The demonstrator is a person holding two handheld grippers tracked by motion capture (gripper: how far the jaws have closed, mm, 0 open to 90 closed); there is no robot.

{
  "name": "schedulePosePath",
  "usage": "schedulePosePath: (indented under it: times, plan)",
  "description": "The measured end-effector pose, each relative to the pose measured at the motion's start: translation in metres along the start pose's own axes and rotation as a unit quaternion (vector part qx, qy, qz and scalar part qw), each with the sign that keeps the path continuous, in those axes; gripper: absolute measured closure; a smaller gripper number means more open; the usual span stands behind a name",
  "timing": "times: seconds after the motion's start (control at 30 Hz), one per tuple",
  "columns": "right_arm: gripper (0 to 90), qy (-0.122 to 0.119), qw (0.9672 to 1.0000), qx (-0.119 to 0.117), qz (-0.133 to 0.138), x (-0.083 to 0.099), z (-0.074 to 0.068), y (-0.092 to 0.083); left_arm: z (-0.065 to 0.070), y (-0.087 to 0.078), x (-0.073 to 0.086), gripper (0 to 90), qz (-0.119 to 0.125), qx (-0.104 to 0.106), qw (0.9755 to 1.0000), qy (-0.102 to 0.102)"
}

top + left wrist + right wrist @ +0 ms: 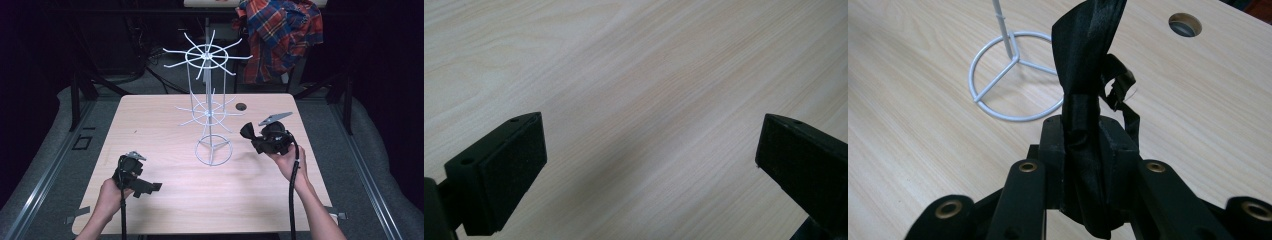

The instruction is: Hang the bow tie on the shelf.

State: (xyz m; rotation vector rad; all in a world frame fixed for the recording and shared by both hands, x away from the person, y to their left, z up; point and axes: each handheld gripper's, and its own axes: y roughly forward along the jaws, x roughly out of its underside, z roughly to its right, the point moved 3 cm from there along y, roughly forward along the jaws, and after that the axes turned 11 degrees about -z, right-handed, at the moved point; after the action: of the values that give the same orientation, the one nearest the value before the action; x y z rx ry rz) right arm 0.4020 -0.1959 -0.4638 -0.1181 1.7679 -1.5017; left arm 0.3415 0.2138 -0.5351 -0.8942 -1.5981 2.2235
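The right gripper [1088, 145] pinches a black ribbon [1088, 65], not yet hung on the wire rack [207, 107]; the left gripper [649, 160] is spread, empty.

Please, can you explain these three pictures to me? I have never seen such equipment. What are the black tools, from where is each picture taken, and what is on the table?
A person sits at a wooden table and holds a hand-held black gripper in each hand. There is no robot arm.

The high view looks down from above. It shows the left gripper, the right gripper, and a white wire display rack standing on the table. A plaid shirt hangs behind.

The other two pictures come from cameras riding on the grippers. In the left gripper view the jaws stand wide apart over bare wood. In the right gripper view the jaws are shut on a black satin bow tie, near the rack's ring base.
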Motion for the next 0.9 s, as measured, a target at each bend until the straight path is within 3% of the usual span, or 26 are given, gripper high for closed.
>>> schedulePosePath:
  times: [0.37, 0.73, 0.9]
  plan:
    - [74.7, 0.024, 0.9994, -0.003, 0.026, -0.016, 0.004, -0.007, 0.0, 0.0, -0.001, 0.2, 0.001, 0.0, 1.0, 0.002]
    - [74.7, 0.036, 0.9987, 0.004, 0.037, -0.018, 0.011, -0.015, 0.001, 0.001, -0.004, 0.2, -0.001, 0.001, 1.0, 0.004]
    - [74.8, 0.042, 0.9976, 0.005, 0.054, -0.02, 0.014, -0.023, 0.002, 0.003, -0.005, 0.2, -0.004, 0.003, 1.0, 0.003]
